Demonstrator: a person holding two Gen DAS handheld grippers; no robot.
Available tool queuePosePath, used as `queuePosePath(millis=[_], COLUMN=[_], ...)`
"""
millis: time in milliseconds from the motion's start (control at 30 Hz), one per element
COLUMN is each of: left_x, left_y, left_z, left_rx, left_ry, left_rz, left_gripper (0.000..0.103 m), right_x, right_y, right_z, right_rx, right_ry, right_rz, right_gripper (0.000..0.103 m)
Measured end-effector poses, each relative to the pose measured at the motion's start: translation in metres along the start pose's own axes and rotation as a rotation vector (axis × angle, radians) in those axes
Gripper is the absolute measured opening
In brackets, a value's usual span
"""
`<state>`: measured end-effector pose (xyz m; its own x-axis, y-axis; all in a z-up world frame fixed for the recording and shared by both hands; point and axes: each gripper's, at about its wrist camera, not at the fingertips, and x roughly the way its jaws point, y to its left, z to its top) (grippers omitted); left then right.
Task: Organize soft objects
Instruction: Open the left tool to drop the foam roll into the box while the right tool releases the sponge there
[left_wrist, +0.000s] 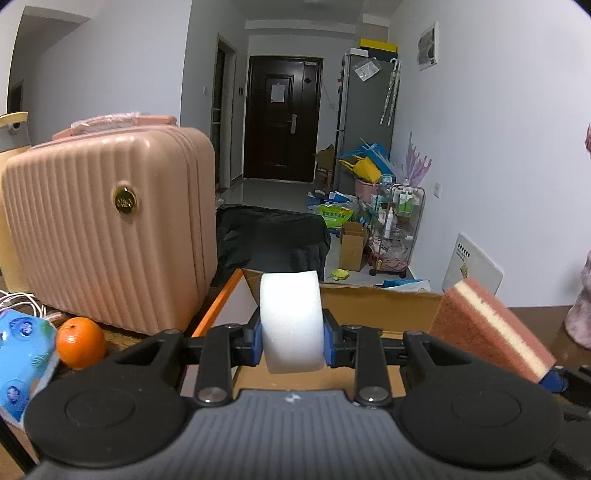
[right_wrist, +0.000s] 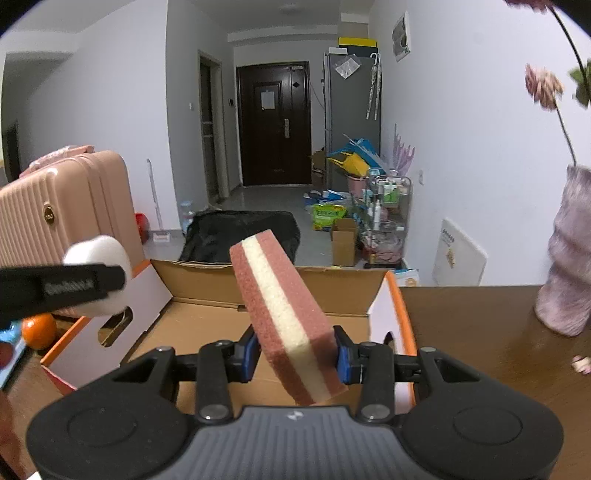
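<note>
My left gripper (left_wrist: 293, 341) is shut on a white foam block (left_wrist: 290, 317), held upright between its blue pads. My right gripper (right_wrist: 295, 356) is shut on a pink sponge with a cream middle layer (right_wrist: 284, 314), tilted up and to the left. Both hang over an open cardboard box (right_wrist: 266, 284) with orange-edged flaps. In the left wrist view the pink sponge (left_wrist: 487, 328) shows at the right. The right wrist view catches the white foam block (right_wrist: 101, 273) and the left gripper's black finger at the left.
A pink ribbed suitcase (left_wrist: 107, 236) stands left of the box. An orange (left_wrist: 80, 342) and a blue patterned pack (left_wrist: 22, 365) lie by it. A mauve vase (right_wrist: 569, 254) with dried flowers stands on the brown table (right_wrist: 480, 332) at the right.
</note>
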<state>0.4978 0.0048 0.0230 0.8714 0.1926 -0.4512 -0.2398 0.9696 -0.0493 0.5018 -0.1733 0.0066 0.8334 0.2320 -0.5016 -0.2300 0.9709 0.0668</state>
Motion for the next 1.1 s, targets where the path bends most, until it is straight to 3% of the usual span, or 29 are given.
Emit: queuePosePath(millis=[233, 500, 600, 667, 867, 967, 1100], left_x=[0.033, 0.043, 0.040, 0.037, 0.026, 0.023, 0.019], left_y=[0.011, 0.022, 0.019, 0.019, 0.019, 0.016, 0.011], left_z=[-0.031, -0.034, -0.034, -0.034, -0.031, -0.028, -0.023], left_rx=[-0.011, -0.036, -0.027, -0.027, -0.038, -0.029, -0.011], left_ry=[0.058, 0.078, 0.073, 0.055, 0.018, 0.013, 0.021], left_rz=[-0.002, -0.009, -0.019, -0.006, 0.019, 0.023, 0.026], left_gripper=[0.030, 0.031, 0.045, 0.064, 0.103, 0.103, 0.103], right_x=[0.009, 0.013, 0.014, 0.015, 0.014, 0.012, 0.010], right_y=[-0.008, -0.005, -0.007, -0.007, -0.014, -0.017, -0.021], right_z=[-0.014, -0.019, -0.019, -0.019, -0.020, -0.019, -0.014], right_rx=[0.013, 0.000, 0.007, 0.009, 0.030, 0.039, 0.047], right_ry=[-0.038, -0.045, -0.036, -0.031, -0.047, -0.054, -0.051], right_rz=[0.019, 0.000, -0.006, -0.022, -0.059, -0.068, -0.074], right_gripper=[0.039, 0.042, 0.049, 0.061, 0.089, 0.099, 0.103])
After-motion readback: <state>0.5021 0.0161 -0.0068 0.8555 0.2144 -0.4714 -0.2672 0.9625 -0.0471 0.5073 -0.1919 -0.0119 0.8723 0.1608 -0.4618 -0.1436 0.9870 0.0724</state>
